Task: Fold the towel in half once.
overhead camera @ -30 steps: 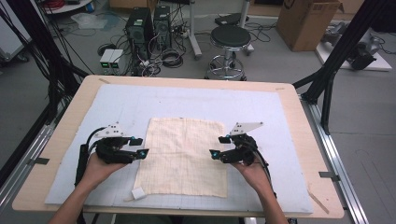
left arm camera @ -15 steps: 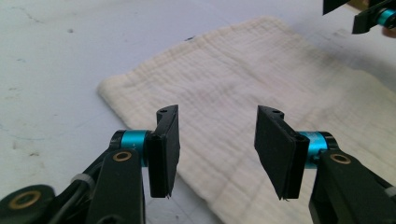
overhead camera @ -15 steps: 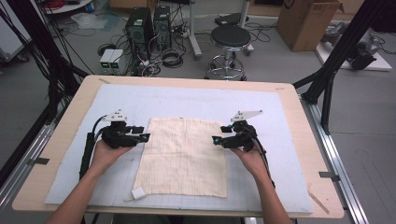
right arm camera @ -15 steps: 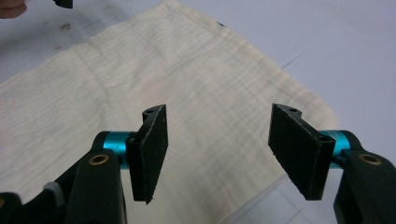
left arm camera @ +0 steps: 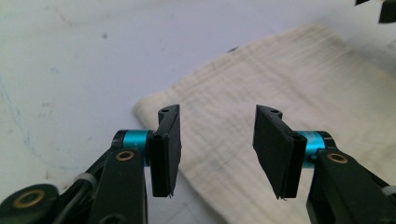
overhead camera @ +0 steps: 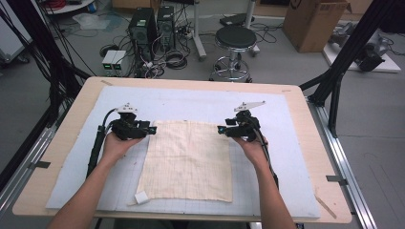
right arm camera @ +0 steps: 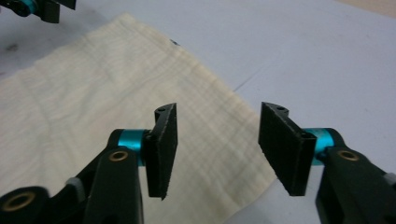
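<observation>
On the wooden table lies a pale blue mat, and on the mat's middle, toward the near edge, a cream checked cloth is spread flat, with a small white tag at its near left corner. At the far left corner of the cloth sits the left gripper, held in the person's left hand; in the left gripper view its jaws stand wide apart with nothing between them, the cloth's rounded corner lying just beyond and below the left pad. At the far right corner sits the right gripper, held in the right hand; in the right gripper view its jaws are equally wide and empty, poised over the cloth's side edge, the corner itself lying farther off. The work in hand looks like taking the two far corners, probably to fold the cloth toward the near edge of the table. To do this well, each gripper should probably come down until its lower pad slides under the hem, then close on the single layer close to the corner, not on the mat beneath. The right gripper seems to need a small shift toward the far corner first. Both pinches should be matched so the cloth lifts level and its far edge stays straight; an uneven grip would likely skew the fold.
</observation>
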Tool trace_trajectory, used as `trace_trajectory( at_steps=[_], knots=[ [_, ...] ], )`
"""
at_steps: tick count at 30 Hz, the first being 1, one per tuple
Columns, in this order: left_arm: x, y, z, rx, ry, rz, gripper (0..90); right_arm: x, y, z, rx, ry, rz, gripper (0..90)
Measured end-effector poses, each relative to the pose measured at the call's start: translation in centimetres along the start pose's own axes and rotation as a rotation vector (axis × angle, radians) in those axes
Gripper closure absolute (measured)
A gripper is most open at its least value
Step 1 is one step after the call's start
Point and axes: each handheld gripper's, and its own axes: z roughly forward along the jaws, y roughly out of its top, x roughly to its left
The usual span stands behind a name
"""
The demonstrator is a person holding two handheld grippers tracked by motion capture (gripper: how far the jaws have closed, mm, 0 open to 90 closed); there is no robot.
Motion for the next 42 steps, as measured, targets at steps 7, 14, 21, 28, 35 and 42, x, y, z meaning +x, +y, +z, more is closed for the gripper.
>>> trace_trajectory(
  at_steps=[7, 14, 21, 28, 35, 42],
  knots=[
    [1.3, 0.1, 1.5, 0.012, 0.076, -0.049, 59.4, -1.7, -0.9, 1.8, 0.057, -0.064, 0.049, 55.7],
    [2.5, 0.1, 2.6, 0.008, 0.107, -0.118, 62.4, -2.6, -0.5, 2.4, 0.074, -0.081, 0.073, 55.8],
    [2.1, 0.7, 4.2, 0.049, 0.126, -0.119, 62.9, -3.2, -0.8, 3.3, 0.117, -0.086, 0.109, 57.5],
    [2.0, 0.7, 4.2, 0.062, 0.137, -0.1, 73.7, -3.4, -1.1, 3.4, 0.12, -0.081, 0.132, 69.7],
    [2.0, 0.6, 4.2, 0.071, 0.087, -0.092, 86.4, -3.5, -1.1, 3.4, 0.138, -0.029, 0.139, 84.5],
    [2.2, 0.8, 3.7, 0.01, 0.027, -0.133, 86.8, -3.9, -0.8, 2.6, 0.076, 0.018, 0.173, 85.6]
  ],
)
